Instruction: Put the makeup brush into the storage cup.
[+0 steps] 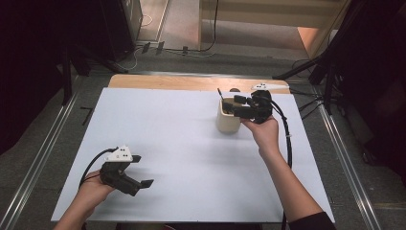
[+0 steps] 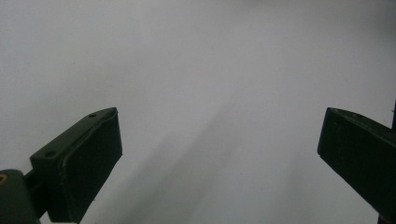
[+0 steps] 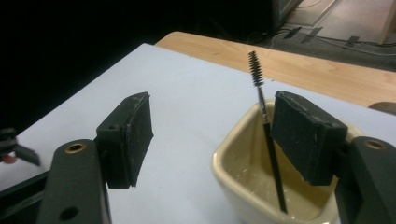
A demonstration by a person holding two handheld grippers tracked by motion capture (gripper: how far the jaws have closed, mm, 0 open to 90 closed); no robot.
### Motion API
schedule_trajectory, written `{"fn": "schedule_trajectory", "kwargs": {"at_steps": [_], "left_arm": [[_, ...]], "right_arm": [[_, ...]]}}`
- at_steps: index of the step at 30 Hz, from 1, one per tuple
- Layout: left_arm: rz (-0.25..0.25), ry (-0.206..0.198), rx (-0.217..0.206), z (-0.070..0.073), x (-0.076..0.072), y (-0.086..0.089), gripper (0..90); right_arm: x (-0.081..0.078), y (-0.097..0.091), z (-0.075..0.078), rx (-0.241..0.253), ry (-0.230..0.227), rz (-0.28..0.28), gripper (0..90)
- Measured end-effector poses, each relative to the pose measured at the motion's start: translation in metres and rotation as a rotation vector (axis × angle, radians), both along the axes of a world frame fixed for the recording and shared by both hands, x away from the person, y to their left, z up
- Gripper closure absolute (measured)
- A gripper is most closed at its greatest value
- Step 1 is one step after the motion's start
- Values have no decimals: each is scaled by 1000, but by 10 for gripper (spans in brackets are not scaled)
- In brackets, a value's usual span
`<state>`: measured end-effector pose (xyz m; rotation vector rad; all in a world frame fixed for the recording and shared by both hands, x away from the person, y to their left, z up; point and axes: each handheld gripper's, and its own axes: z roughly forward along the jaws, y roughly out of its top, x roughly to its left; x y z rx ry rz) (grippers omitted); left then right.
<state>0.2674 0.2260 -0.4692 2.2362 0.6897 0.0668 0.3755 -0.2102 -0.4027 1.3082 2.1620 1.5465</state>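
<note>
A cream square cup (image 1: 225, 122) stands on the white table sheet (image 1: 182, 148) toward the back right. A thin black brush wand (image 1: 219, 93) leans upright inside it, bristles at the top. My right gripper (image 1: 233, 106) hovers open at the cup's rim. In the right gripper view the wand (image 3: 268, 135) stands in the cup (image 3: 233, 184) just left of the right jaw, untouched, while the left jaw hangs outside over the sheet; the right gripper (image 3: 212, 116) holds nothing. My left gripper (image 1: 142, 170) rests open near the front left, its jaws wide over bare sheet (image 2: 219, 130).
A strip of bare wooden tabletop (image 1: 191, 82) runs behind the white sheet, with a small dark round object (image 1: 234, 89) on it behind the cup. Cables and dark stands lie on the floor beyond the table. Metal rails flank both sides.
</note>
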Motion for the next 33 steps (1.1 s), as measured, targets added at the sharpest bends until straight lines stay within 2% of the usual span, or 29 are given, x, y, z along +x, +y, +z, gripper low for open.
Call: {"fn": "schedule_trajectory", "kwargs": {"at_steps": [4, 9, 14, 21, 33], "left_arm": [[-1, -1, 0, 0, 0, 0, 0], [1, 2, 1, 0, 0, 0, 1], [2, 2, 0, 0, 1, 0, 1], [1, 2, -3, 0, 1, 0, 0], [0, -1, -3, 1, 1, 1, 0]], "right_arm": [[-10, 3, -1, -2, -18, 29, 307], [-21, 6, -4, 15, -5, 69, 301], [-30, 8, -9, -8, -13, 96, 296], [-39, 12, -18, -56, -10, 105, 287], [-57, 20, -31, -74, 2, 164, 260]]}}
